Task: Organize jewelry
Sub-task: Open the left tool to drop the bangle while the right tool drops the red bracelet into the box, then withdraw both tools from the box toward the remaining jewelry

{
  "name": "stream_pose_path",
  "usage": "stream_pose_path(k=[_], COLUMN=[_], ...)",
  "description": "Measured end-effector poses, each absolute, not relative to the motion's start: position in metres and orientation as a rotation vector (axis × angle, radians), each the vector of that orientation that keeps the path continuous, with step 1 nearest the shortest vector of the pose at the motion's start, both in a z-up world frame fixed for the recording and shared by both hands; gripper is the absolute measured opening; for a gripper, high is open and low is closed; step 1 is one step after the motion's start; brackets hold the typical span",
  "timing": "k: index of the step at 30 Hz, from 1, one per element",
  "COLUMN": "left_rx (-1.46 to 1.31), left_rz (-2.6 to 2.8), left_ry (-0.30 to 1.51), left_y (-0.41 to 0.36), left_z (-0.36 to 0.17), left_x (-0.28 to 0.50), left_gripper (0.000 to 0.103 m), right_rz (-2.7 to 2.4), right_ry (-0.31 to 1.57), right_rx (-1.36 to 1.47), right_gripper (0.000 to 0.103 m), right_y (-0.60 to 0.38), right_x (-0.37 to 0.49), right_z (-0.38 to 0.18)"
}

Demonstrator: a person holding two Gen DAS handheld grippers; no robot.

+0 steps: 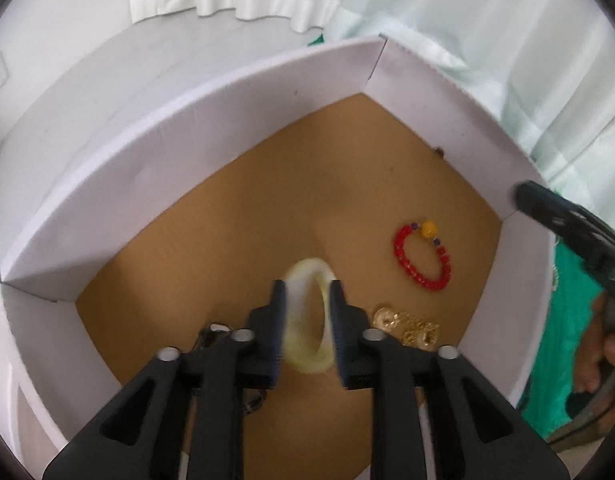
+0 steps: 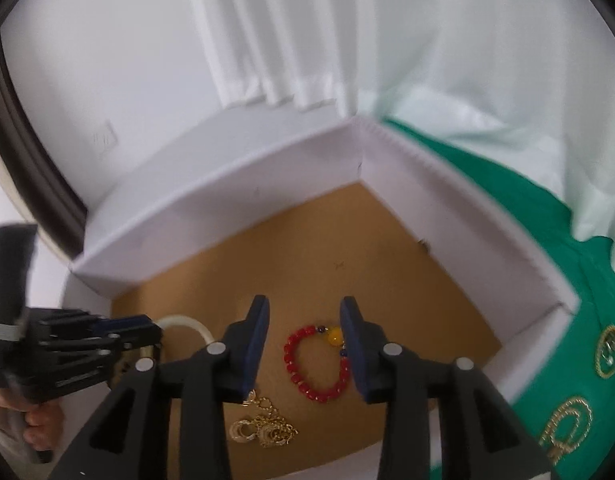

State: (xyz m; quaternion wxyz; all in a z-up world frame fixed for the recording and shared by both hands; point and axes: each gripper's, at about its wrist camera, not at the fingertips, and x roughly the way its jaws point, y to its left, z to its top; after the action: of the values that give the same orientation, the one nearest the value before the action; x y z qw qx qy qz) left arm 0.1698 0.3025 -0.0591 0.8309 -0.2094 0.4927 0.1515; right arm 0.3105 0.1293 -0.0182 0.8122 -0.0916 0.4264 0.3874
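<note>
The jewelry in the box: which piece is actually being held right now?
The pale yellowish bangle. It is clamped between the left gripper fingers, while the red bead bracelet and the gold chain piece lie loose on the brown box floor.

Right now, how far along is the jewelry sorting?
Already in the box: the red bead bracelet and gold chain jewelry lie on its floor. In hand: the left gripper holds the pale bangle above the floor. Left: releasing it. The right gripper hovers open, empty.
</note>
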Motion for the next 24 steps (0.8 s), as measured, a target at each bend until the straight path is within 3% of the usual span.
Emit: stream_pose_path(k=[3, 7, 10, 14, 16, 21, 24], left_rx=[-0.428, -0.337, -0.249, -0.151, -0.128, -0.098, -0.107], left_rz=[0.337, 0.323, 0.291, 0.176, 0.093, -0.109, -0.201], left_ry=[1.011, 0.959, 0.915, 0.843, 0.794, 0.699, 0.672], left_y=[0.299, 0.274, 0.238, 0.169, 0.134, 0.052, 0.013], left_z=[-0.047, -0.02, 0.003, 0.034, 0.048, 0.059, 0.049], left_x=[0.161, 0.142, 0.127, 0.105, 0.092, 0.063, 0.049], left_gripper=[0.052, 0.063, 0.075, 0.083, 0.093, 0.098, 0.1], right_rz=[0.814, 0.772, 0.726, 0.619, 0.545, 0.377, 0.298], right_ry=[0.842, 0.786, 0.774, 0.78, 0.796, 0.869, 0.894], right_rx=[-0.173, -0.172, -0.137, -0.116, -0.136, -0.132, -0.083], right_gripper=[0.046, 0.067, 0.077, 0.08, 0.08, 0.08, 0.087], right_y=[0.1, 0.05, 0.004, -0.06, -0.09, -0.165, -0.206], right_x=[0.293, 0.253, 0.224, 0.19, 0.175, 0.138, 0.114], right_z=[0.007, 0.027, 0.026, 0.011, -0.001, -0.035, -0.048])
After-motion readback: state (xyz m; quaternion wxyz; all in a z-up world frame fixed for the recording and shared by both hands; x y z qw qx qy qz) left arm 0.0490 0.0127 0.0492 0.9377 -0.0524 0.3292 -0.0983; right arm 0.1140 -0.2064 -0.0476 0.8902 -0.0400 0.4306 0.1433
